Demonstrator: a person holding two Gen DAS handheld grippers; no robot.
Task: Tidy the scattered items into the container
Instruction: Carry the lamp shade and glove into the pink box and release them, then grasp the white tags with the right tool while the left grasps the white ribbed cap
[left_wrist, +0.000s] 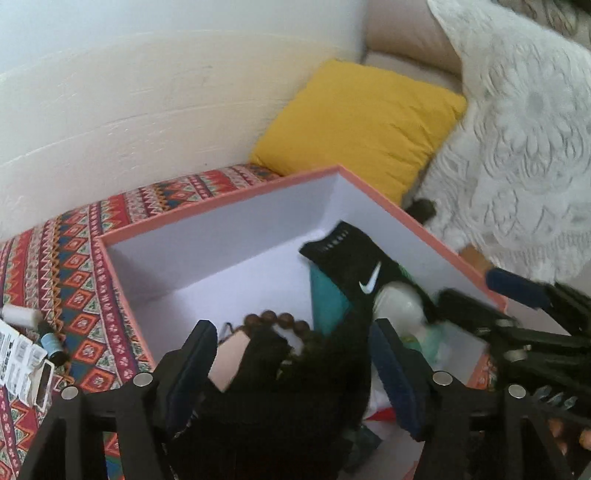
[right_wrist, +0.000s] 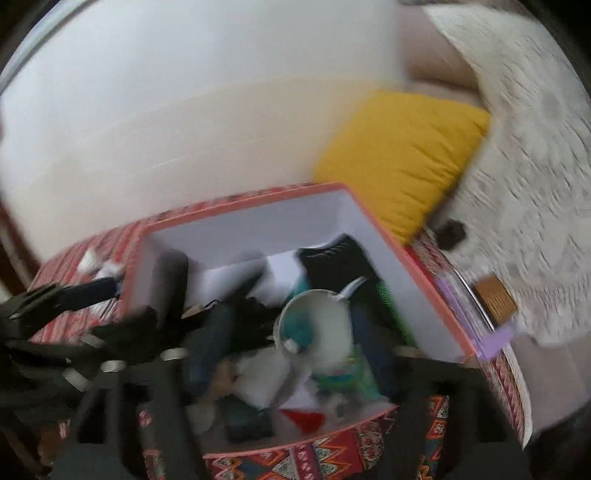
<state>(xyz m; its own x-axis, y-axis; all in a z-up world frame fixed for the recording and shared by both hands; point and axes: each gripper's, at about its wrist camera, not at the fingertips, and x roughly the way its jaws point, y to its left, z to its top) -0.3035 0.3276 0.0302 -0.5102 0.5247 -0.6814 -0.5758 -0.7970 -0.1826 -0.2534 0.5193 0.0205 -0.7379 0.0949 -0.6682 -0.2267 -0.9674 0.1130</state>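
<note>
The container is a box with a coral rim (left_wrist: 221, 201) and white walls (right_wrist: 243, 218), standing on a patterned cloth. In it lie a black sock with a white swoosh (left_wrist: 354, 266), a teal item (left_wrist: 327, 299), brown wooden beads (left_wrist: 280, 319) and a white cup (right_wrist: 321, 325). My left gripper (left_wrist: 295, 354) hangs over the box's near-left part, jaws wide apart. A black fuzzy cloth (left_wrist: 295, 387) with a pale tag lies between its fingers. My right gripper (right_wrist: 295, 332) is open over the near-right part, with the cup between its blurred fingers. Each gripper shows at the other view's edge: the right gripper (left_wrist: 476, 295) and the left gripper (right_wrist: 142, 275).
A yellow cushion (left_wrist: 362, 125) and a white lace cloth (left_wrist: 517, 147) lie behind and right of the box. Left of it on the patterned cloth (left_wrist: 66, 266) are a white roll (left_wrist: 22, 315), a small dark bottle (left_wrist: 53, 345) and printed cards (left_wrist: 18, 354). A brown card (right_wrist: 495, 299) lies to the right.
</note>
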